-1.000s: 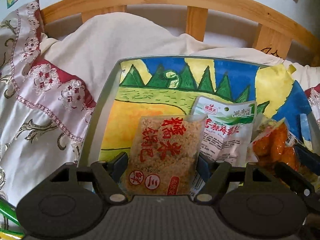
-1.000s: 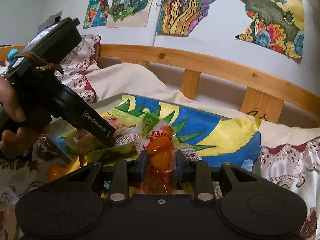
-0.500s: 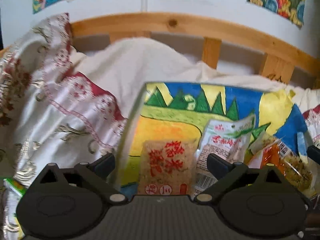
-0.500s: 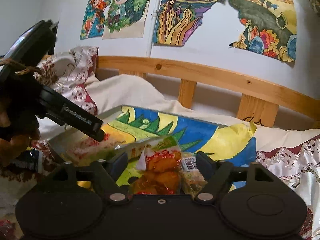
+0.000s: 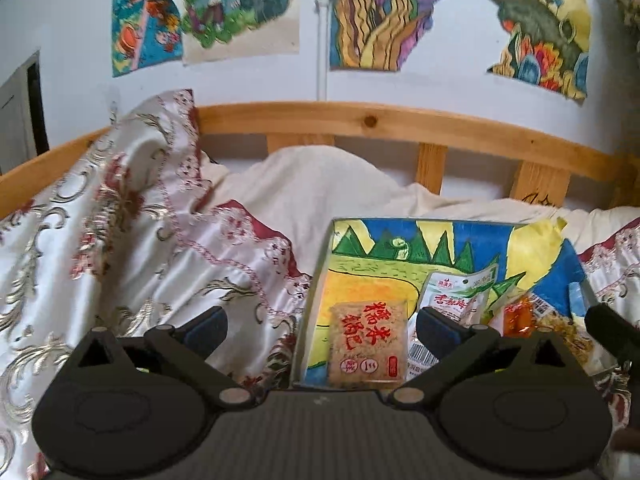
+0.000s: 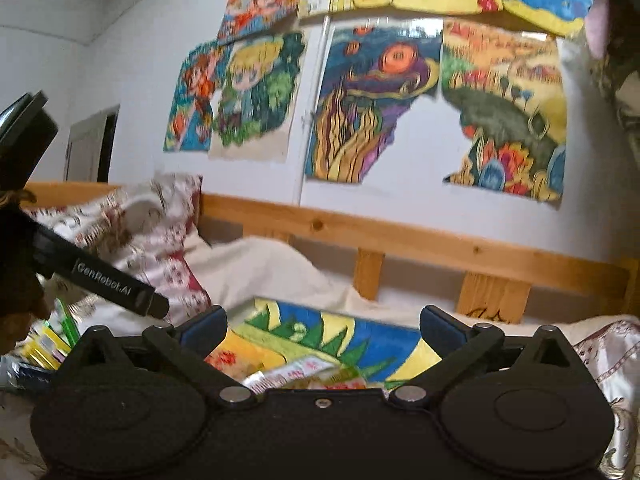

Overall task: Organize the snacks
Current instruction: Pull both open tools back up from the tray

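Note:
A metal tray (image 5: 320, 264) lined with a painted paper lies on the bed. In it lie a tan rice-cracker packet (image 5: 366, 342) with red characters, a white packet (image 5: 456, 292) and an orange snack packet (image 5: 518, 316). My left gripper (image 5: 320, 324) is open above the tray's near left corner, holding nothing. My right gripper (image 6: 322, 320) hangs over the tray's (image 6: 248, 304) near side, its jaws opening with nothing between them. The packets (image 6: 296, 372) lie below it, mostly hidden. One right finger (image 5: 612, 332) shows at the right edge of the left wrist view.
A wooden bed rail (image 5: 372, 120) runs behind the tray. A patterned quilt (image 5: 120, 220) is heaped to the left, a cream blanket (image 5: 312, 184) behind. Loose snack packs (image 6: 52, 344) lie on the bed at left, under a person's hand (image 6: 16, 300). Drawings (image 6: 368, 100) cover the wall.
Both grippers opened wide and let go: the left of the rice-cracker packet, the right of the orange packet. Both pulled back and rose; the packets stayed in the tray.

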The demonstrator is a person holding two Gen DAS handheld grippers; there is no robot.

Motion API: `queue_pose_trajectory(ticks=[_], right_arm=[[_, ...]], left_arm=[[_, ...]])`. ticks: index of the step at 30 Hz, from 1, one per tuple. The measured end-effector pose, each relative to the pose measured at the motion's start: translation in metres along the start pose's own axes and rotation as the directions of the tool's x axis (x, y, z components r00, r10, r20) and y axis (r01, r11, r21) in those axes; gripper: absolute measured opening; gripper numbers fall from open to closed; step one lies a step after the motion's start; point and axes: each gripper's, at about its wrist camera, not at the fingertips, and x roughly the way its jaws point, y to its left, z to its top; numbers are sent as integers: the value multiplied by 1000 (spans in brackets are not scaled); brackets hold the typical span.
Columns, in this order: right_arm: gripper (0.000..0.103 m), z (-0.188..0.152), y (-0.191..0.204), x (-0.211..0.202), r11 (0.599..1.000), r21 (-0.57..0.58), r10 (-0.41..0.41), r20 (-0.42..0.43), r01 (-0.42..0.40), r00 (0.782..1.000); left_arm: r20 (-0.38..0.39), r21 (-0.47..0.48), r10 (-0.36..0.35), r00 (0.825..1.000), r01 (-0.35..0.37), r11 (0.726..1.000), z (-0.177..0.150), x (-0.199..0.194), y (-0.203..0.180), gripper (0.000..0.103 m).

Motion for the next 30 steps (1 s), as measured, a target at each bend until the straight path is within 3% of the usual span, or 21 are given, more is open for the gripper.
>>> queue_pose_trajectory(ticks=[7,13,30], right_arm=[[102,20,10,-36,999,38,-3,41,1,999],[102,27,20,-64,999,53,5,62,-8,998],[102,8,40,-135,997,72,29,-45,-26,999]], left_arm=[[44,-18,-2,999,3,1000,-7,-40,16,102],[38,-42,-13,999,14,999,-19,-66,31,102],[31,-38,-4,1000,6,999,-74,-124,51,102]])
